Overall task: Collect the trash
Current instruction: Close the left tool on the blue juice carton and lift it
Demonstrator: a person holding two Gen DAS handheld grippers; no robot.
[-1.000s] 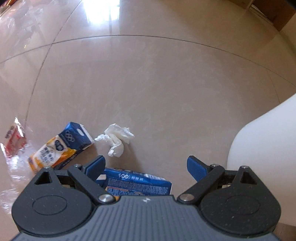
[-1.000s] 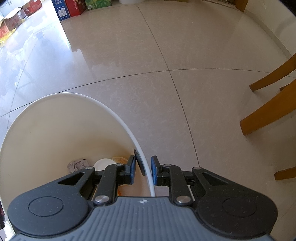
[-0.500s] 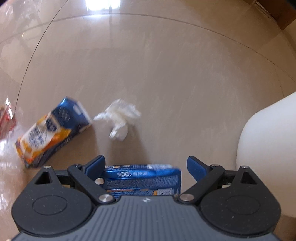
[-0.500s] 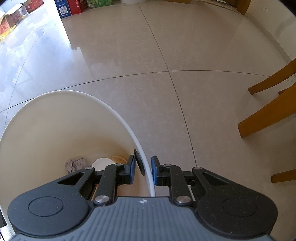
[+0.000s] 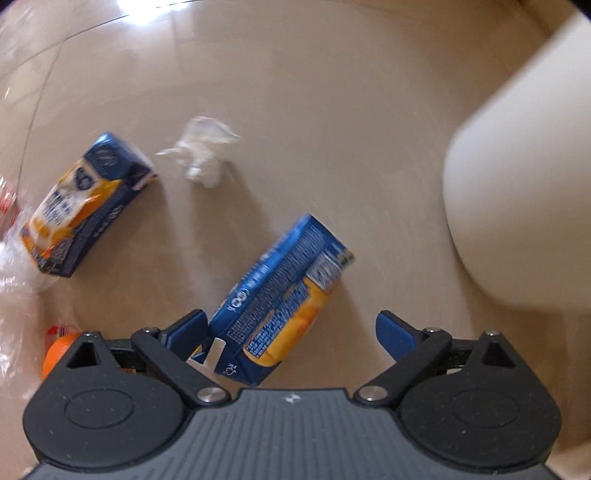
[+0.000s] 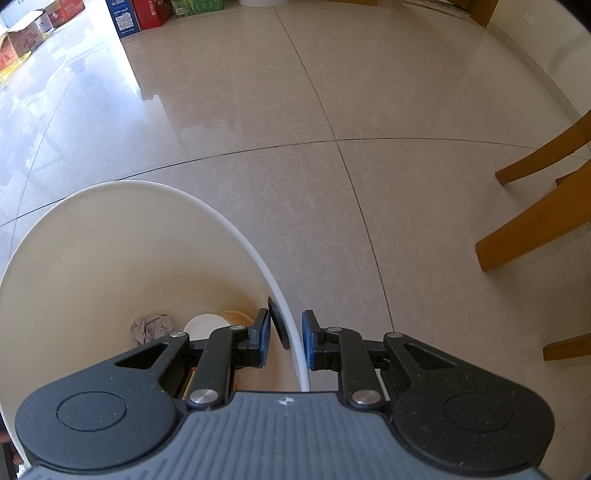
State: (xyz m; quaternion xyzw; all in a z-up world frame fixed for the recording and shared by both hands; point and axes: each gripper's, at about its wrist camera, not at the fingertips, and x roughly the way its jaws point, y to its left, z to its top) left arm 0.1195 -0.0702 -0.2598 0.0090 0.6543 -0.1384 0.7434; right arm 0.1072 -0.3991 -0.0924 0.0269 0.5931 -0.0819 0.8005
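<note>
A blue and orange drink carton (image 5: 280,295) lies tilted on the tiled floor between the wide-apart fingers of my left gripper (image 5: 291,325), close to the left finger (image 5: 188,328); the gripper is open. A second blue and orange carton (image 5: 81,203) lies further left, with a crumpled white tissue (image 5: 203,155) beside it. The white bin (image 5: 517,184) stands at the right. In the right wrist view my right gripper (image 6: 286,339) is shut on the bin's rim (image 6: 291,325). Inside the bin lie a crumpled grey paper (image 6: 151,326) and a paper cup (image 6: 210,325).
Clear plastic wrapping (image 5: 14,266) and an orange object (image 5: 59,350) lie at the left edge of the left wrist view. Wooden chair legs (image 6: 535,221) stand right of the bin. Cardboard boxes (image 6: 140,14) line the far wall.
The left gripper has shifted and rolled over the floor, so the near carton now shows tilted and in fuller view, and the bin looms larger at the right. The right gripper has not moved.
</note>
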